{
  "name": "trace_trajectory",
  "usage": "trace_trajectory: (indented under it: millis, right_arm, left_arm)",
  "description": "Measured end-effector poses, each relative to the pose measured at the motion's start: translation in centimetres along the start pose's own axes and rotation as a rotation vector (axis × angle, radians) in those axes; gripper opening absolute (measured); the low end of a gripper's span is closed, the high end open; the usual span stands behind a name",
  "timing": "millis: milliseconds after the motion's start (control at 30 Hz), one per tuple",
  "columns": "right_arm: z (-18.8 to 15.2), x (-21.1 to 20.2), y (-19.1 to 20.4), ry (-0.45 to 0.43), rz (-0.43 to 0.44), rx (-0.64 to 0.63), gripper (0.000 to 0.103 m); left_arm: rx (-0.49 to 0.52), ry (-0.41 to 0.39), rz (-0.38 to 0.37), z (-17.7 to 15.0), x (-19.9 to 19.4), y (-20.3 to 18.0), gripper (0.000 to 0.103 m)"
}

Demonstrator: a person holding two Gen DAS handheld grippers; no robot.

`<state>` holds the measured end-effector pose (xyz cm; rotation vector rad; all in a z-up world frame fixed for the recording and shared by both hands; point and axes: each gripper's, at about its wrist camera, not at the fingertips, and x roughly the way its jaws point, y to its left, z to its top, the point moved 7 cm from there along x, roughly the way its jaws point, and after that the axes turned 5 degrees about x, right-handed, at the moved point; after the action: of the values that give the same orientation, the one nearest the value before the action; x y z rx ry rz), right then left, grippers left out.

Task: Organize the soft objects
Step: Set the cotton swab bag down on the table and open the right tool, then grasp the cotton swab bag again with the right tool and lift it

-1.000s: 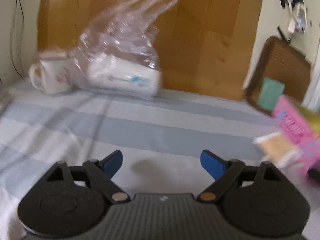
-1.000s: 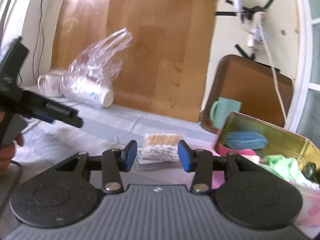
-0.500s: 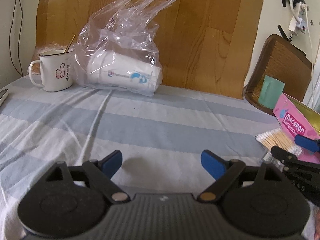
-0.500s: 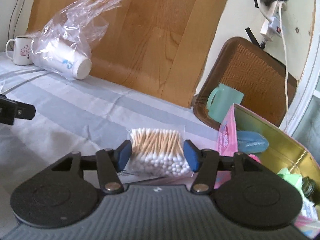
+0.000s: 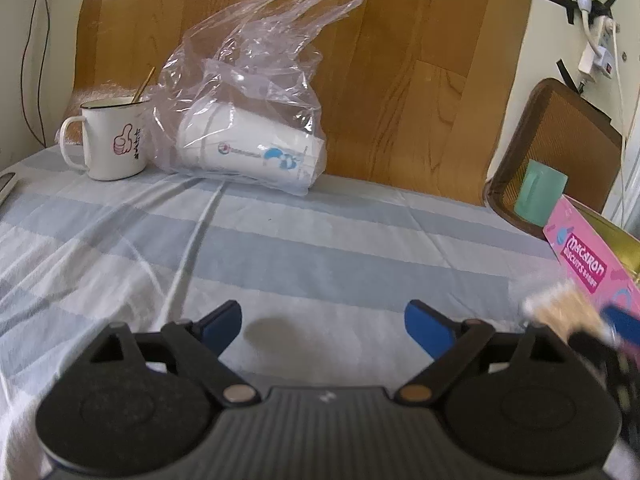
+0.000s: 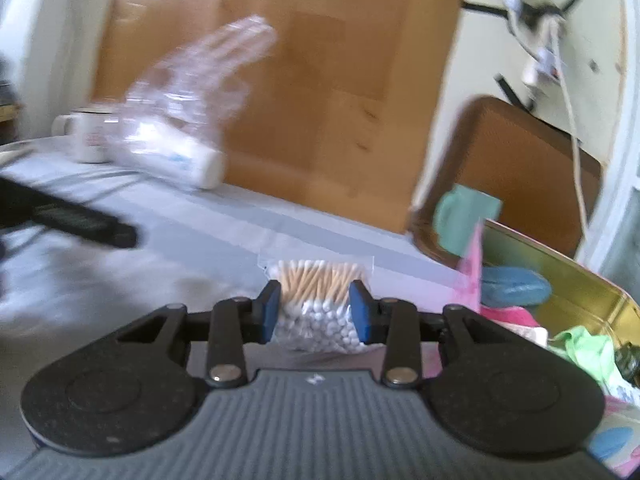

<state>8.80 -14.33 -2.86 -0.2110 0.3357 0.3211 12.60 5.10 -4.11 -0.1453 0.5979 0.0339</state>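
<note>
Blue-and-white striped cloth covers my desk (image 5: 320, 248); the gold rectangular metal tin (image 6: 568, 276) of soft things sits at three o'clock. My left gripper (image 5: 322, 320) hangs over bare cloth, opening, nothing between its fingers. My right gripper (image 6: 316, 312) closes its fingers on the clear bag of wooden cotton swabs (image 6: 316, 300), pads touching it.

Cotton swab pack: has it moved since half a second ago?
Yes. In the left wrist view the cotton swab pack sat clear of the pink Macaron box; now it overlaps the box's lower edge, blurred, with the right gripper's jaws closing on it.
</note>
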Motion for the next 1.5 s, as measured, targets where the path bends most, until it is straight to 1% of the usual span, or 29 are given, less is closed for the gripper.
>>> trace_trajectory:
  millis: [100,133,167,200,233,267,333,367,600,733,800,900,1033,1133,1300,1333,1400,1500]
  right_arm:
    - [-1.3,-2.3,2.5,0.021,0.111,-0.062,0.041]
    - [-1.9,-2.8,3.1,0.028,0.137,-0.089,0.043]
    - [-2.7,-3.3,3.9,0.040,0.160,-0.122,0.048]
    - [-3.5,-3.6,4.5,0.045,0.164,-0.159,0.049]
    - [-4.0,-4.0,4.9,0.028,0.145,-0.194,0.052]
    - [-4.1,-4.2,5.1,0.015,0.132,-0.221,0.060]
    - [-4.0,-4.3,5.3,0.011,0.140,-0.229,0.069]
    - [-4.0,-4.2,5.2,0.015,0.137,-0.226,0.071]
    - [-3.5,-4.3,4.3,0.004,0.130,-0.151,0.074]
    - [-3.3,-4.5,3.5,-0.016,0.136,-0.079,0.078]
    - [-3.2,-4.6,3.0,-0.025,0.149,-0.035,0.078]
    - [-3.1,-4.4,2.4,-0.015,0.163,0.022,0.079]
    - [-3.1,-4.2,1.7,0.002,0.187,0.095,0.085]
    - [-3.2,-3.7,1.4,0.038,0.216,0.124,0.088]
    - [-3.8,-2.0,1.3,0.164,0.272,0.167,0.088]
    - [-4.0,-1.8,1.4,0.184,0.277,0.173,0.090]
    - [-4.1,-1.8,1.5,0.193,0.287,0.176,0.091]
    - [-4.2,-2.0,1.9,0.196,0.278,0.155,0.091]
  left_arm:
    - [-0.007,0.004,-0.005,0.0,0.1,0.2,0.093]
    - [-0.006,0.005,-0.005,0.0,0.1,0.1,0.093]
    - [-0.003,0.006,-0.005,0.0,0.1,0.1,0.093]
    - [0.002,0.006,-0.006,0.0,0.0,0.0,0.094]
    - [0.005,0.005,-0.006,0.0,0.0,-0.1,0.095]
    - [0.008,0.002,-0.006,-0.1,-0.1,-0.1,0.096]
    - [0.014,-0.001,-0.009,-0.1,-0.2,-0.3,0.097]
    - [0.016,-0.001,-0.009,0.0,-0.2,-0.3,0.097]
    - [0.016,0.000,-0.012,0.0,-0.2,-0.3,0.098]
    - [0.018,-0.001,-0.012,0.0,-0.2,-0.4,0.099]
    - [0.021,0.000,-0.012,0.0,-0.2,-0.5,0.099]
    - [0.025,0.001,-0.013,0.0,-0.2,-0.5,0.099]
    - [0.030,0.001,-0.016,0.0,-0.2,-0.6,0.099]
    - [0.038,-0.002,-0.023,0.0,-0.2,-0.8,0.099]
    - [0.063,-0.005,-0.034,0.0,-0.3,-1.2,0.099]
    - [0.066,-0.005,-0.036,0.0,-0.3,-1.3,0.099]
    - [0.070,-0.003,-0.041,0.0,-0.3,-1.4,0.099]
    - [0.077,0.000,-0.053,-0.1,-0.3,-1.5,0.099]
